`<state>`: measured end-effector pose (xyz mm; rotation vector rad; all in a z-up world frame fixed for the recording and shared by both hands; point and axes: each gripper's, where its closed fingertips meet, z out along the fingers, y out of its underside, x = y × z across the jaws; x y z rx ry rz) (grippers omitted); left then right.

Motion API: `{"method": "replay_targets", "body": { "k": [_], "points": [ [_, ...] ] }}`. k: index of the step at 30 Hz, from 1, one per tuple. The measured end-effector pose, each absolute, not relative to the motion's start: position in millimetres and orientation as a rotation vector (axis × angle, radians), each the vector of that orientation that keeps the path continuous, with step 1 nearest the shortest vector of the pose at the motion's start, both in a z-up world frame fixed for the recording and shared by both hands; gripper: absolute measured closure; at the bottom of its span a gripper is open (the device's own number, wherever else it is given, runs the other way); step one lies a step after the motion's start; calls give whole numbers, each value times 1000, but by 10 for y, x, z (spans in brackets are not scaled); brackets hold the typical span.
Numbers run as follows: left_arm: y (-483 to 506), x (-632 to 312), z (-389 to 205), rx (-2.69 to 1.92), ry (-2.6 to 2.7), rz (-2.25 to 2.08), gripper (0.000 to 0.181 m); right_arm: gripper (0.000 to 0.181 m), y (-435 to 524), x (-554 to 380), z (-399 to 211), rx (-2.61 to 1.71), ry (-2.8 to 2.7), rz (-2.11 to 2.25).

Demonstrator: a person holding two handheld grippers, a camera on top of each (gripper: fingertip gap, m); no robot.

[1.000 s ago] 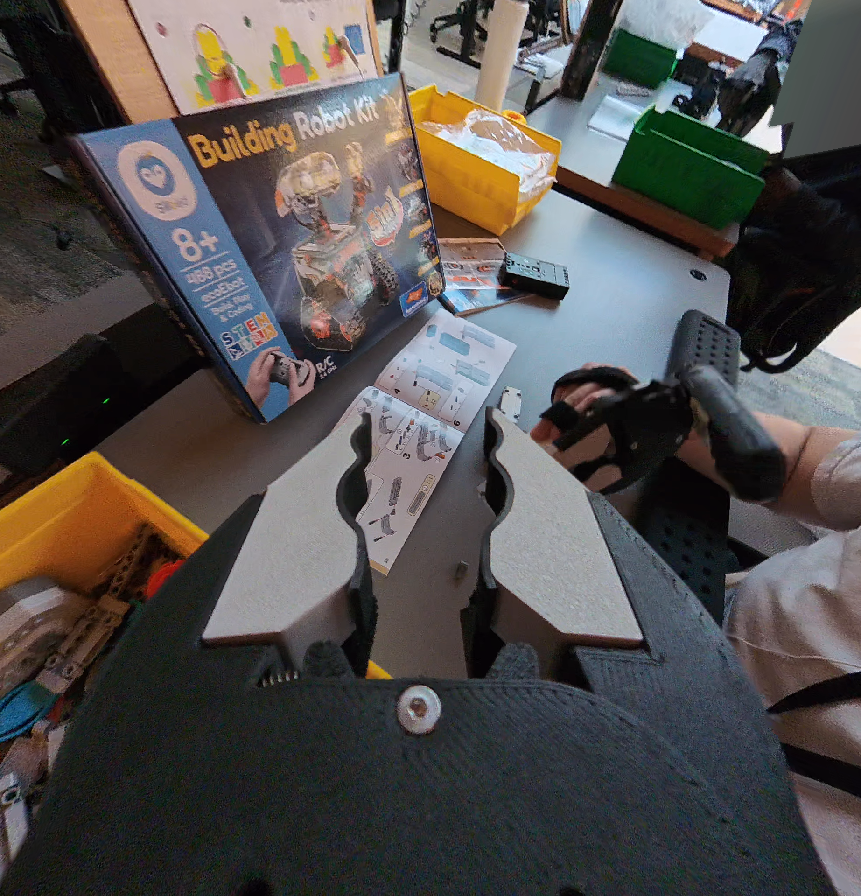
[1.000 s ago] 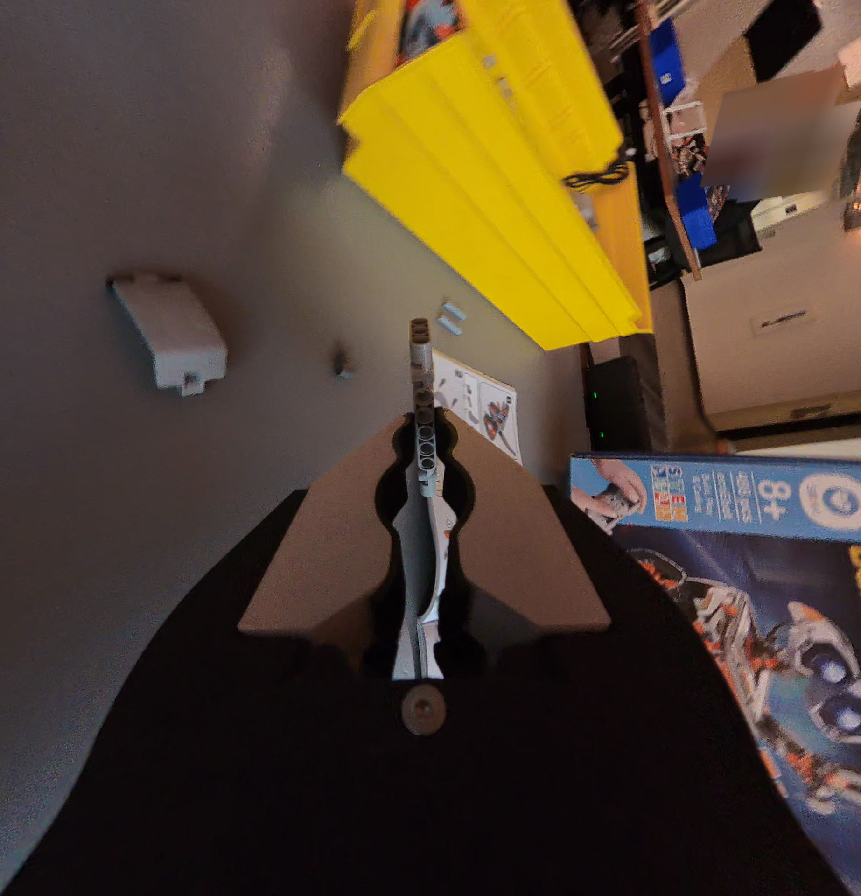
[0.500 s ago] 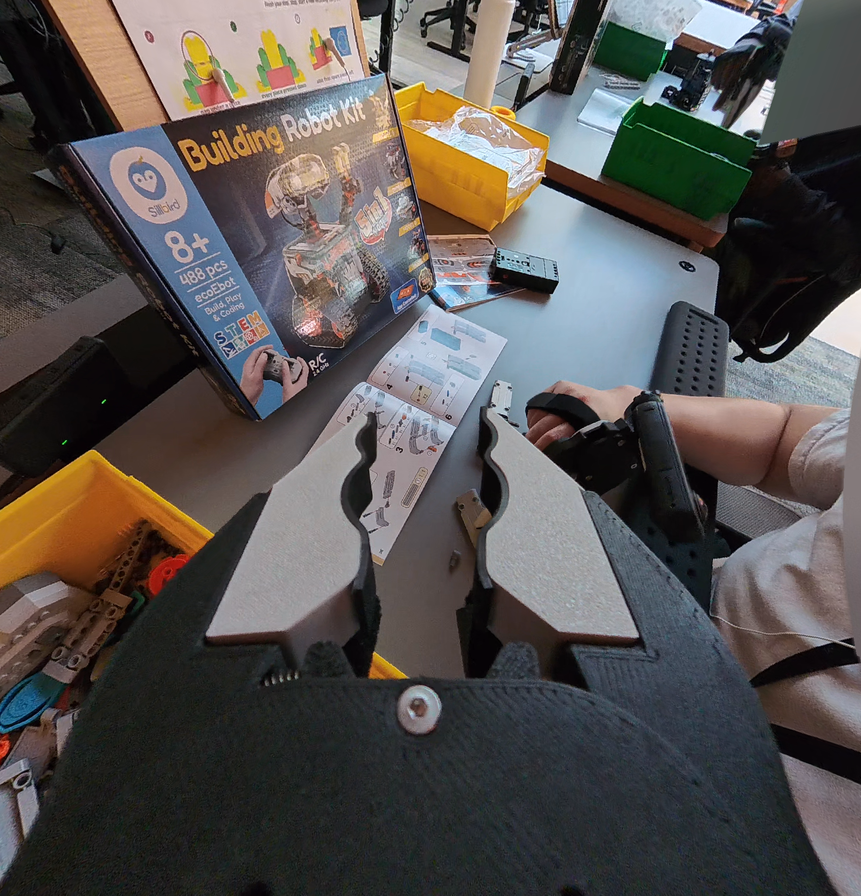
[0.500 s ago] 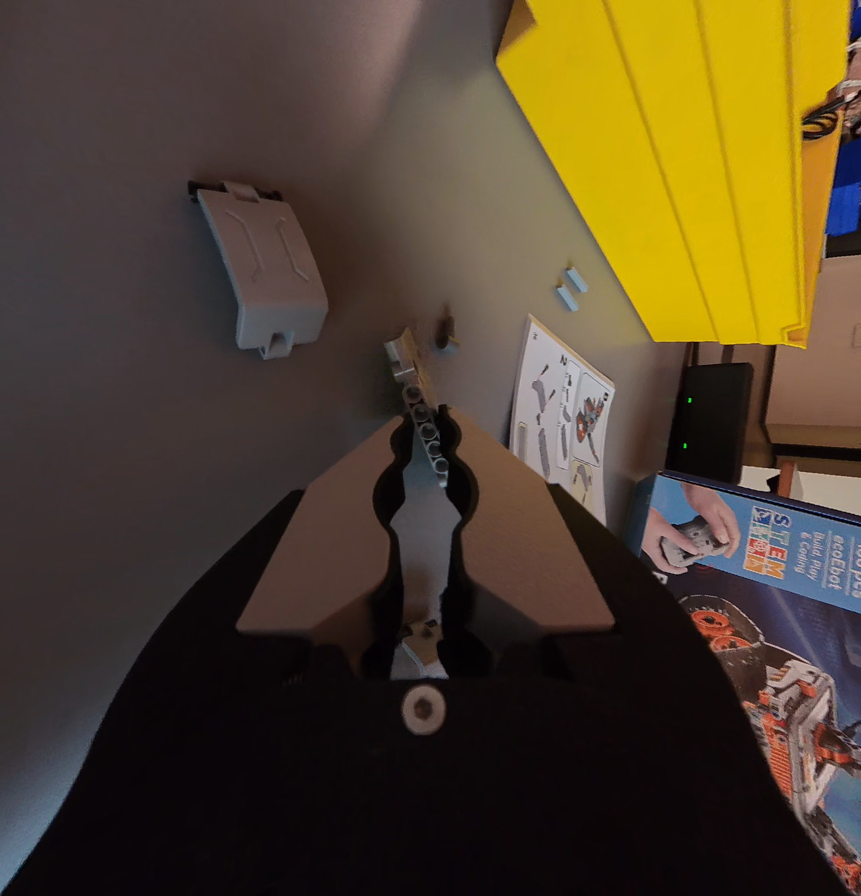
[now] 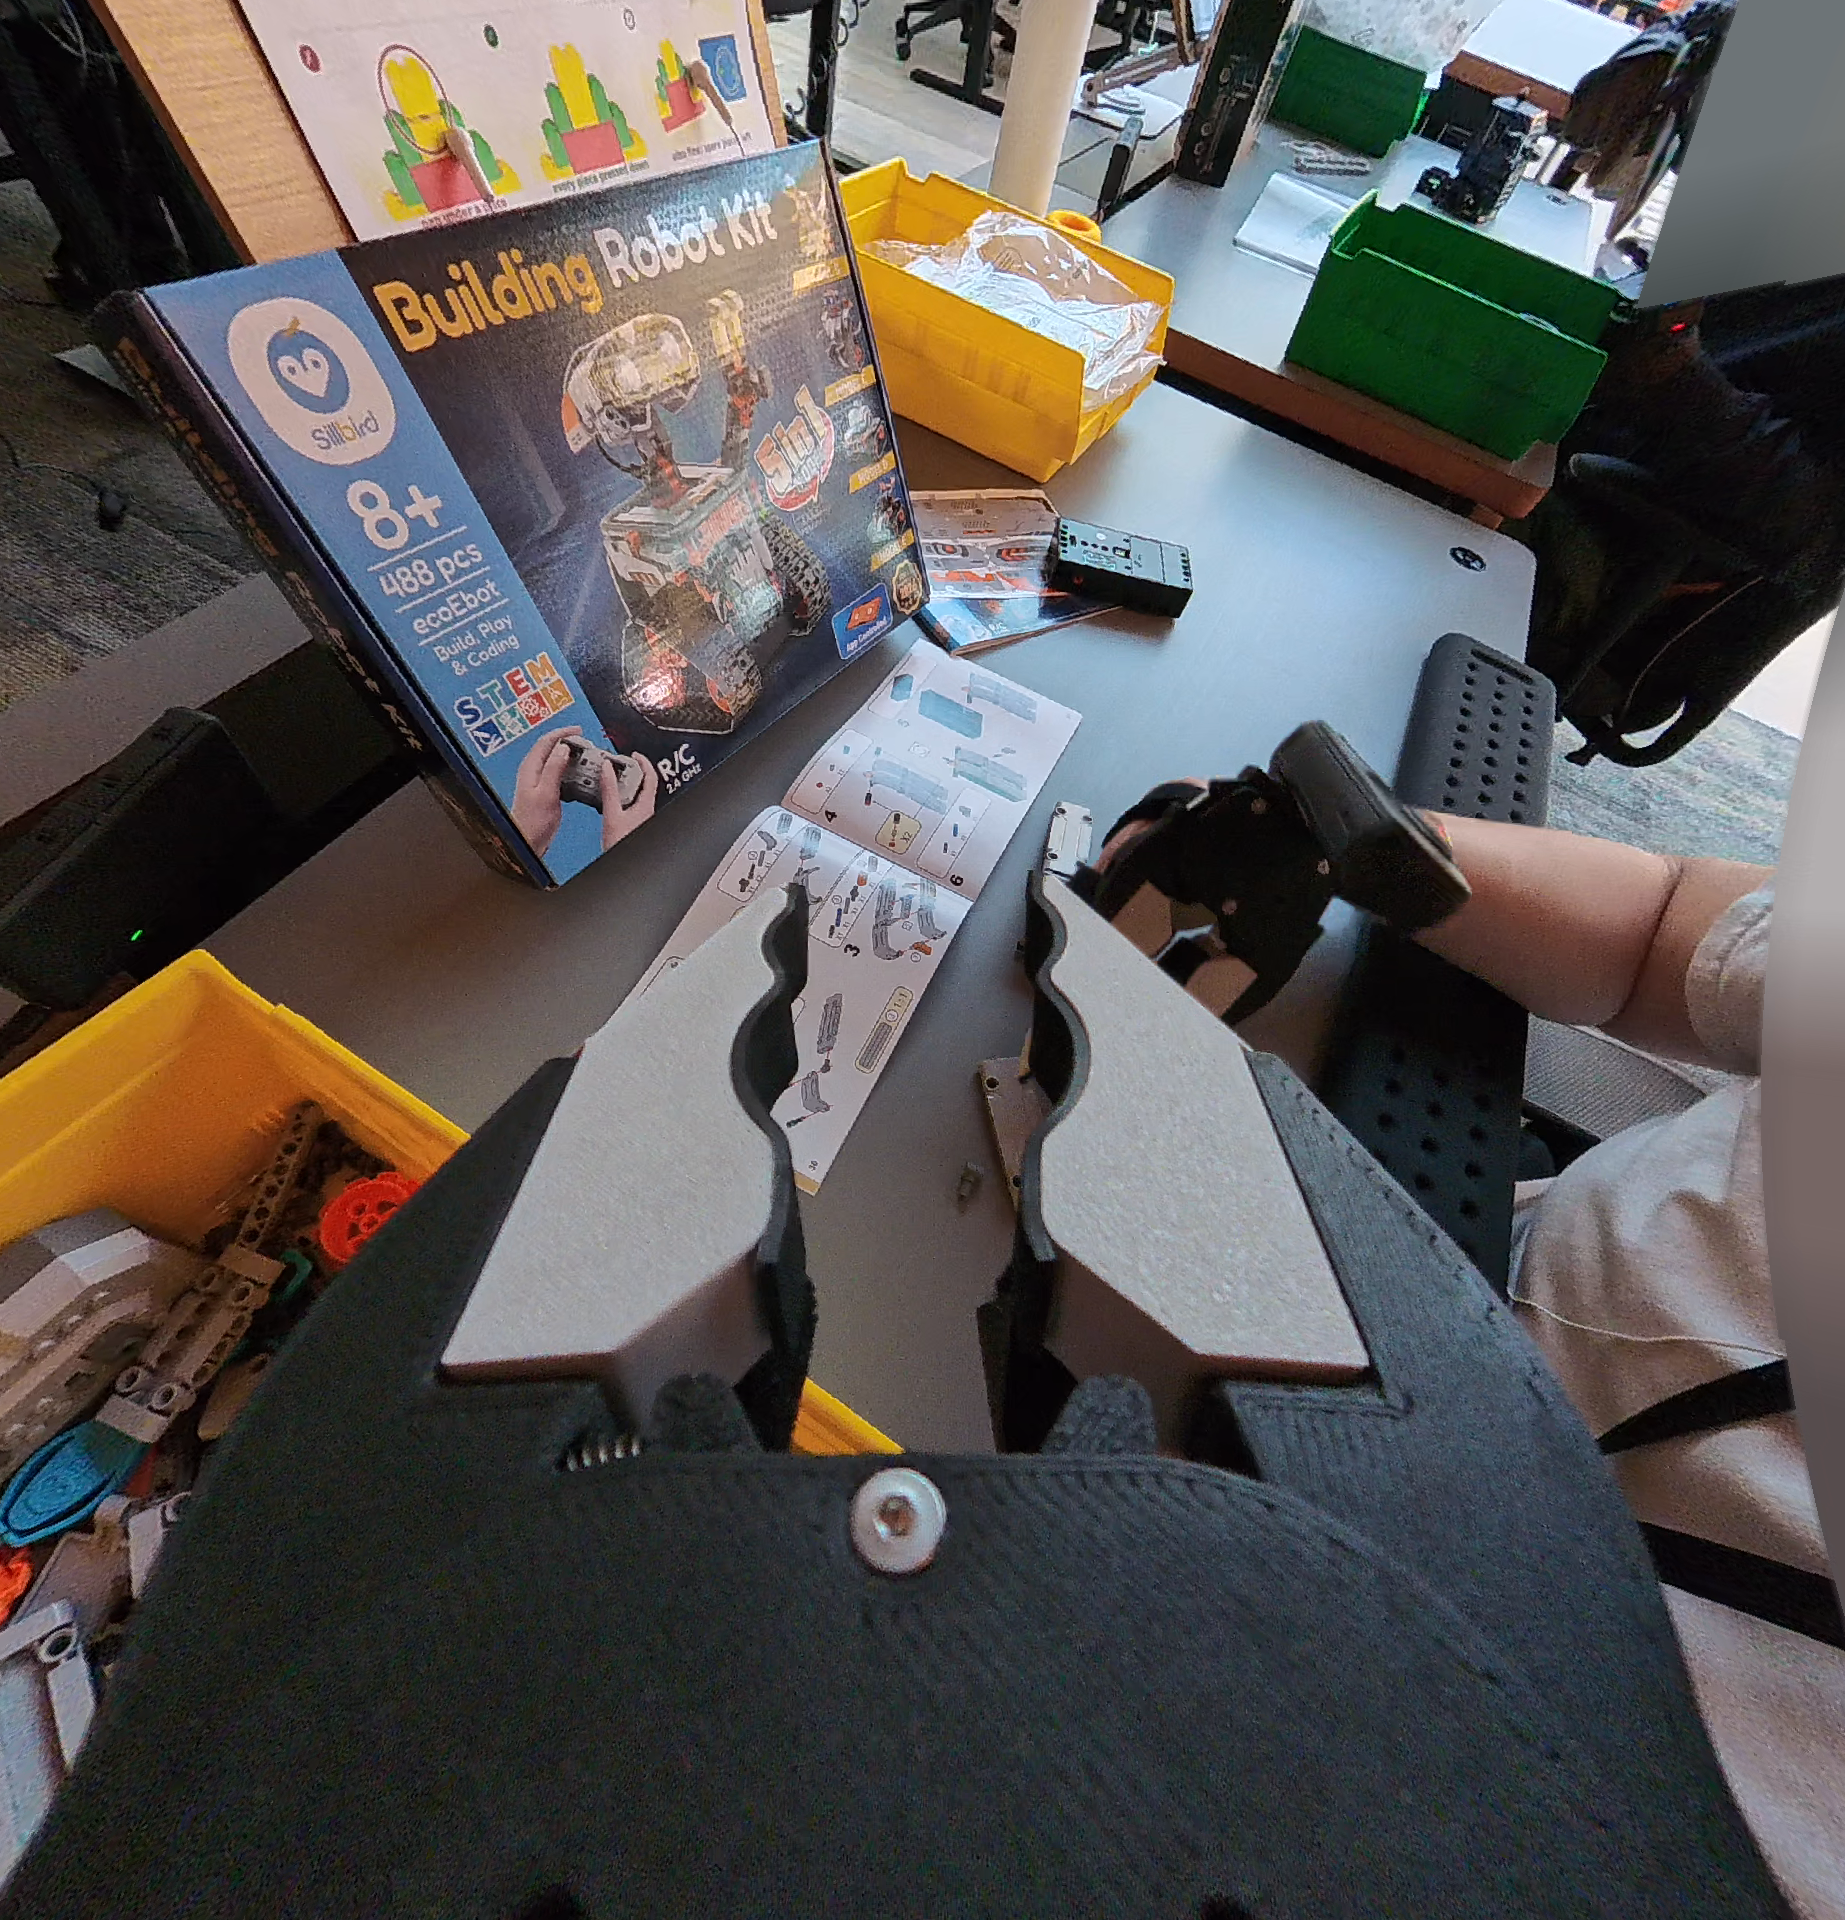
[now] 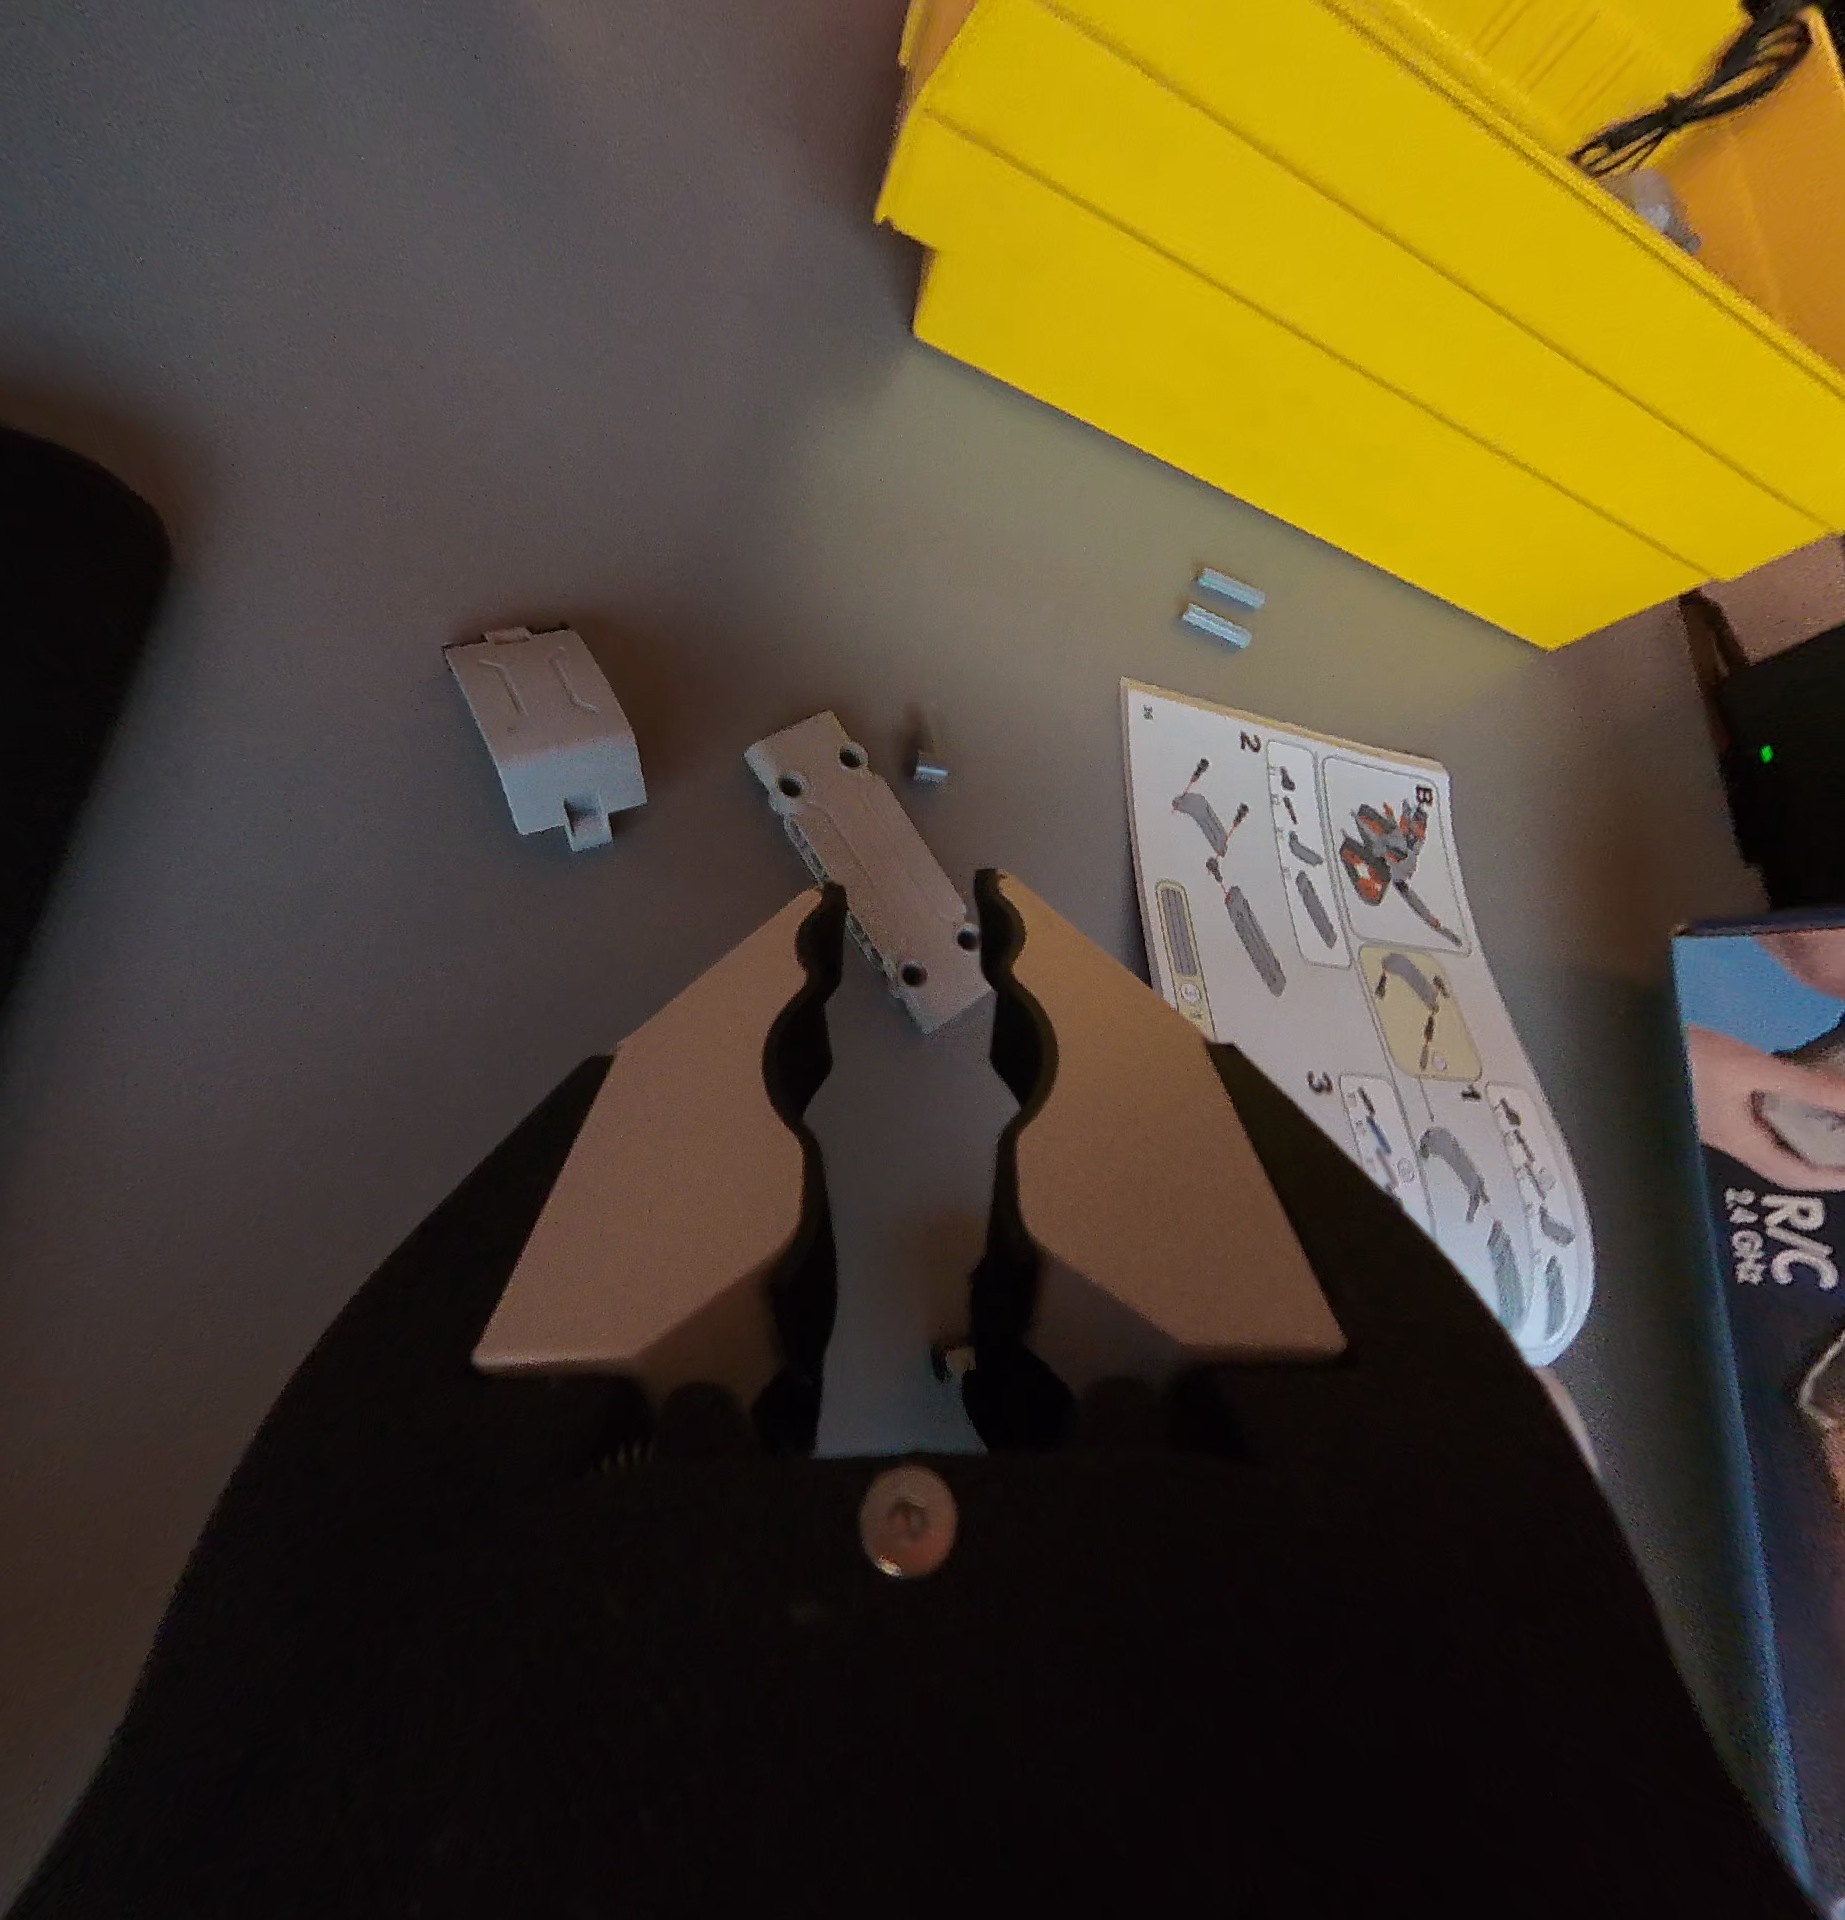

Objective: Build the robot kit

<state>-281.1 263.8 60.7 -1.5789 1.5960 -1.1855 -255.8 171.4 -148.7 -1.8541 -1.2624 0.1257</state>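
Grey plastic block (image 6: 868, 871) lies flat on the table (image 6: 378, 312), its near end between the right gripper (image 6: 905, 883)'s parted tips, apparently untouched. Left of it sits a curved grey cover (image 6: 544, 738); right, a tiny peg (image 6: 926, 756) and an instruction sheet (image 6: 1344, 987). The left gripper (image 5: 910, 902) hovers open above that sheet (image 5: 897, 831), a yellow bin (image 5: 149, 1101) of parts to its left, the kit box (image 5: 544, 499) beyond.

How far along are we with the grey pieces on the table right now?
Set down: the grey holed plastic block lies flat on the grey table, beside the curved grey cover. In hand: nothing; right hand-held gripper and left hand-held gripper both open. Remaining: loose parts sit in the yellow plastic bin.
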Motion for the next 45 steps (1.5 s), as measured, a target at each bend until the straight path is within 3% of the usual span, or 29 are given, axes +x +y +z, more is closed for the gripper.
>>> {"method": "replay_targets", "body": {
  "k": [12,15,21,45],
  "points": [
    [2542,-2773,523,-1587,1659,-1171,141,144,1764,-2443,-1719,-2083,-1405,291],
    [2523,-2774,483,-1595,1683,-1160,141,156,1780,-2449,-1754,-2110,-1456,365],
    [2501,-2779,439,-1609,1710,-1156,140,157,1675,-2414,-1700,-2416,-1196,800],
    [2471,-2852,497,-1589,1712,-1144,140,158,1668,-2421,-1644,-2396,-1051,1016]
  ]
}}
